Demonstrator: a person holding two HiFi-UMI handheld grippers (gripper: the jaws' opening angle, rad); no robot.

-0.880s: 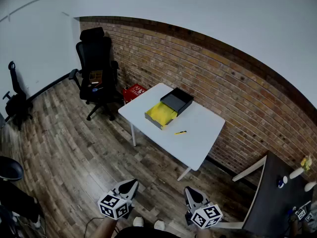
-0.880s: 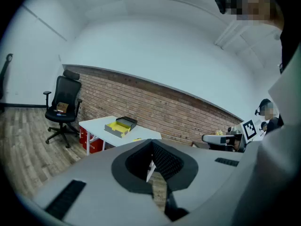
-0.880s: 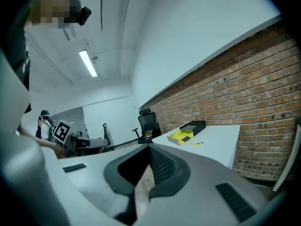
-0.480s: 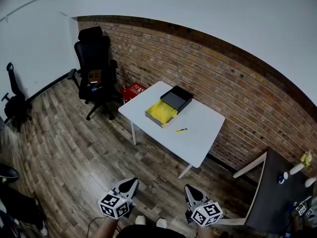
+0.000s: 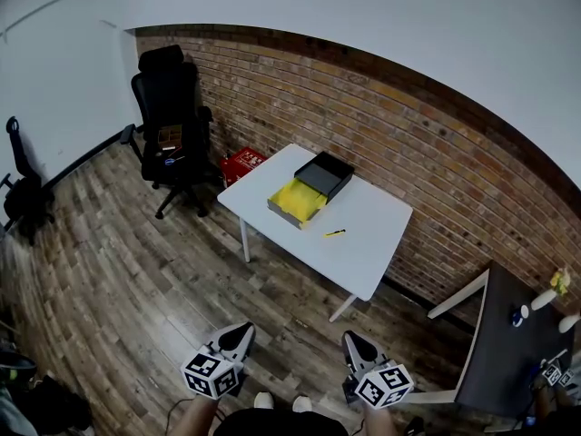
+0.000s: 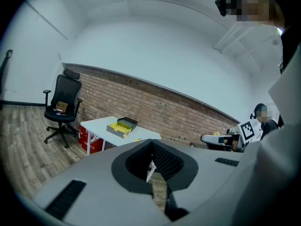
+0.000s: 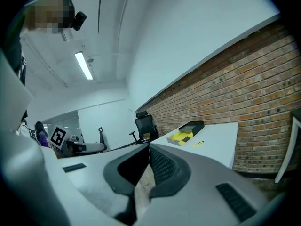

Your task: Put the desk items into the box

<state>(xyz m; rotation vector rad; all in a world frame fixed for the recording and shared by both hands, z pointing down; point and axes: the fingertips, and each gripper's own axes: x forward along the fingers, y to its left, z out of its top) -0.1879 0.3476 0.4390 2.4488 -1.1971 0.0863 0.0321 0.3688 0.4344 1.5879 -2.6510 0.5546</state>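
Head view: my left gripper [image 5: 244, 329] and right gripper [image 5: 349, 337], both pressed together on nothing, well apart from the table [image 5: 372, 254] where the yellow pen [image 5: 334, 232] lies near the box [image 5: 298, 196]; risk: arriving shut, I knock the pen floorward.

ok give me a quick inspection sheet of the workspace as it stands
surface: white table, on thin legs
job's things: open box, yellow inside; yellow pen lying on the table apart from it
clutter: small things on the black chair seat; red crate by the table
grippers: left tool and right tool both shut, empty, well short of the table
cables: what looks like a thin cord on the floor by the left tool
surroundings: brick wall, wood floor, dark side table at right
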